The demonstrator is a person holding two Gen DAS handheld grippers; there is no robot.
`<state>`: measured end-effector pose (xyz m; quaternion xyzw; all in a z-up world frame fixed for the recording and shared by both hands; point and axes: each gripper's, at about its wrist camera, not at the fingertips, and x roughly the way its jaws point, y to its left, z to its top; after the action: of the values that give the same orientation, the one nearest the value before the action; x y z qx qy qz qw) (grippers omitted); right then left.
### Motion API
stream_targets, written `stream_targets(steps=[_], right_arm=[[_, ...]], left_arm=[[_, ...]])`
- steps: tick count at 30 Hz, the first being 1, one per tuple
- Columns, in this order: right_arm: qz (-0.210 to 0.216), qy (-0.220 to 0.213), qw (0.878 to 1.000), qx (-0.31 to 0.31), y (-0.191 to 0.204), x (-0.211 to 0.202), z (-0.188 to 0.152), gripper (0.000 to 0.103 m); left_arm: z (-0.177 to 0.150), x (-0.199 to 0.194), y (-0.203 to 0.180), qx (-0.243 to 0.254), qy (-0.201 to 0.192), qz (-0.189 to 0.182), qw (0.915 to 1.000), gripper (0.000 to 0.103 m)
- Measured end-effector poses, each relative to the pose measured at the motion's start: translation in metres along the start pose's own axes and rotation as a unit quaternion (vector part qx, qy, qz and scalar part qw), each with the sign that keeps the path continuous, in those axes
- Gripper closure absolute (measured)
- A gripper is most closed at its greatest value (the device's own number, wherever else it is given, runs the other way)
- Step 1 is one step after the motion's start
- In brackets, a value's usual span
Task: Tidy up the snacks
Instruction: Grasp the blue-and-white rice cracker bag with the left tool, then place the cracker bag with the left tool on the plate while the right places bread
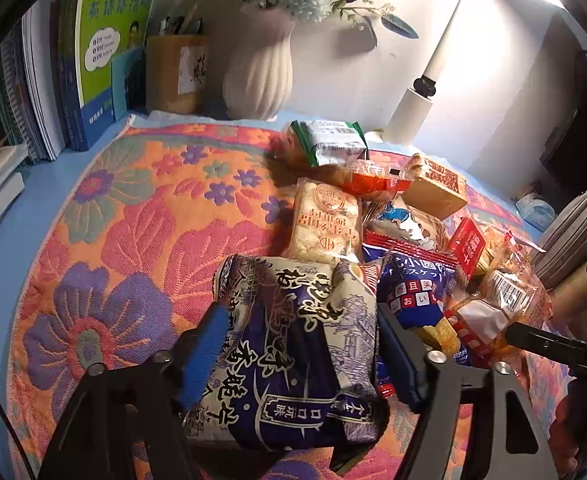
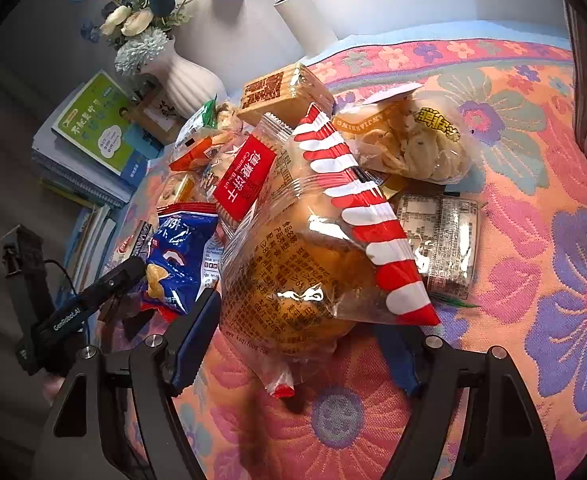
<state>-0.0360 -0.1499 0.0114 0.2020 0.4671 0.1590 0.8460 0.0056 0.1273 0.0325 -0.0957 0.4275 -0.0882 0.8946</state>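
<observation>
Left wrist view: a floral cloth (image 1: pixel 133 216) covers the table, snacks heaped on its right half. At the far left stand books (image 1: pixel 65 80); a white vase (image 1: pixel 259 80) of flowers sits far centre. My left gripper (image 1: pixel 297 356) has its blue pads pressed on both sides of a navy-and-cream packet (image 1: pixel 293 344) at the near edge of the heap. In the right wrist view, my right gripper (image 2: pixel 293 344) straddles a clear bread bag with red-white stripes (image 2: pixel 313 256); the left pad touches it, but I cannot tell whether the right pad, half hidden beneath the bag, does. A blue biscuit bag (image 2: pixel 181 256) lies just left.
</observation>
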Motion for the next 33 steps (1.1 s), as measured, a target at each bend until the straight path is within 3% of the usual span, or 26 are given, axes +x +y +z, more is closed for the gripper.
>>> stream_targets(steps=[2,5,11,17,21,22,25,27,31,32,33], right_arm=[[-0.004,-0.005,1.000,-0.003,0.002,0.003,0.000,0.029],[-0.006,-0.017,1.000,-0.016,0.006,0.003,-0.001,0.040],[-0.018,-0.037,0.998,-0.042,0.013,-0.007,-0.010,0.052],[0.002,-0.044,0.998,-0.050,0.016,-0.031,-0.023,0.053],[0.001,-0.045,0.997,-0.062,0.018,-0.044,-0.031,0.053],[0.000,-0.043,0.997,-0.066,0.018,-0.045,-0.033,0.053],[-0.004,-0.040,0.996,-0.075,0.019,-0.046,-0.039,0.053],[-0.005,-0.037,0.996,-0.081,0.019,-0.046,-0.043,0.053],[-0.002,-0.035,0.995,-0.091,0.019,-0.048,-0.048,0.053],[0.001,-0.037,0.995,-0.094,0.019,-0.050,-0.048,0.053],[0.004,-0.041,0.995,-0.096,0.020,-0.053,-0.049,0.053]], left_arm=[[0.000,-0.009,-0.003,0.005,-0.014,-0.003,0.9999,0.051],[-0.001,-0.019,-0.007,0.009,-0.023,0.005,0.9997,0.056],[-0.007,-0.033,-0.004,-0.008,-0.032,-0.007,0.9994,0.059],[-0.016,-0.050,-0.004,-0.017,-0.036,-0.018,0.9991,0.060],[-0.024,-0.056,-0.011,-0.005,-0.036,-0.005,0.9993,0.060],[-0.027,-0.055,-0.015,0.003,-0.032,0.002,0.9995,0.057],[-0.036,-0.040,-0.024,0.014,-0.010,0.036,0.9992,0.027],[-0.038,-0.032,-0.025,0.014,-0.011,0.047,0.9988,0.026],[-0.038,-0.024,-0.028,0.026,-0.008,0.068,0.9973,0.040],[-0.038,-0.026,-0.030,0.030,-0.011,0.069,0.9971,0.051],[-0.039,-0.032,-0.034,0.038,-0.021,0.074,0.9963,0.053]])
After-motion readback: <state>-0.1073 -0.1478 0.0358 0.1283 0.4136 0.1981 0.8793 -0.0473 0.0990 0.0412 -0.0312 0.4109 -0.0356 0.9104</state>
